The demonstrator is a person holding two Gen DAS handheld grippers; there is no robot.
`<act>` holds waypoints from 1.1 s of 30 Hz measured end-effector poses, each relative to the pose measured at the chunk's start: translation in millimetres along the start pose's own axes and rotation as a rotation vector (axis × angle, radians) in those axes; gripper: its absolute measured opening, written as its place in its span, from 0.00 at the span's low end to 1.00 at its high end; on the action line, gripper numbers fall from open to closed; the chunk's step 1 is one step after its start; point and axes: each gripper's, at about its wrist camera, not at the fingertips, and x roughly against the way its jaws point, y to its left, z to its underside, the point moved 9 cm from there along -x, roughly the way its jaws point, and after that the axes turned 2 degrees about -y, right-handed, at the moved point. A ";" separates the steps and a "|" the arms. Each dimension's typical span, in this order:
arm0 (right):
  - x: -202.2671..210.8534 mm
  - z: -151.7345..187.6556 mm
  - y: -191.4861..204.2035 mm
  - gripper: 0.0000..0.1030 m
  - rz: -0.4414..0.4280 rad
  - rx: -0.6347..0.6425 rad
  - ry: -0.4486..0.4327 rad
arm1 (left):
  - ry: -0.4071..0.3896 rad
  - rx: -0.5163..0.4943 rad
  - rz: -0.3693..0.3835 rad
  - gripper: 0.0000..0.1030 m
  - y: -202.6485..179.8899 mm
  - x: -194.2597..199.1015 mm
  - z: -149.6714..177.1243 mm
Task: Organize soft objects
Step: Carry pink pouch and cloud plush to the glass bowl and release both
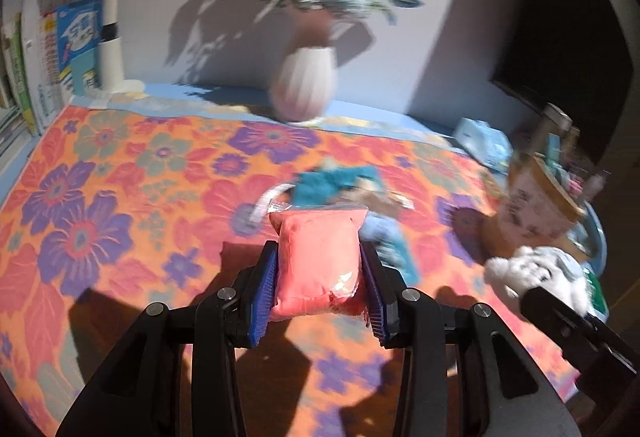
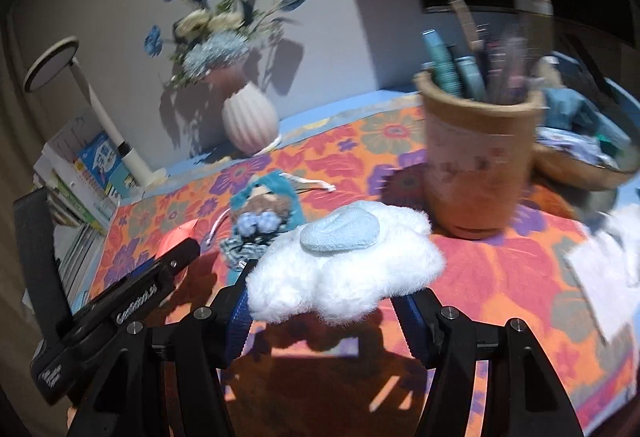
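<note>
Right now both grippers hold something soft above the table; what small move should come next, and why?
Probably carry the white plush toy, clamped in the right gripper, a little further right, around the pen cup toward the bowl behind it, which already seems to hold soft items. The left gripper can wait with its pink packet, because the two grippers are close together.
</note>
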 end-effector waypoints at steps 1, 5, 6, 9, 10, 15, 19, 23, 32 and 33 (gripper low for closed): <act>6.7 -1.1 -6.8 0.60 0.014 -0.009 -0.011 | -0.003 -0.010 0.018 0.36 -10.8 4.3 1.3; 36.0 -7.9 -43.9 0.60 0.071 -0.072 -0.068 | -0.011 -0.061 0.093 0.36 -58.5 20.8 5.3; 43.5 -9.1 -54.8 0.60 0.085 -0.090 -0.082 | -0.015 -0.075 0.108 0.35 -69.9 24.5 5.8; 60.0 -12.1 -83.2 0.60 0.119 -0.141 -0.114 | -0.024 -0.126 0.172 0.35 -111.1 36.7 8.4; 65.3 -12.6 -94.6 0.60 0.133 -0.162 -0.122 | -0.026 -0.140 0.191 0.35 -123.7 40.6 10.0; 92.6 -25.7 -145.7 0.60 0.185 -0.238 -0.177 | -0.013 -0.216 0.294 0.35 -188.8 51.6 20.2; 116.5 -44.6 -184.9 0.60 0.206 -0.297 -0.244 | 0.013 -0.271 0.356 0.35 -239.1 51.7 23.0; 135.8 -63.4 -224.0 0.60 0.237 -0.348 -0.304 | 0.031 -0.302 0.408 0.35 -288.4 47.7 10.9; 124.8 -114.8 -285.6 0.60 0.252 -0.444 -0.345 | 0.037 -0.330 0.370 0.35 -354.5 8.2 -41.3; 120.3 -119.4 -291.0 0.60 0.248 -0.457 -0.343 | 0.045 -0.324 0.361 0.35 -357.4 0.3 -46.3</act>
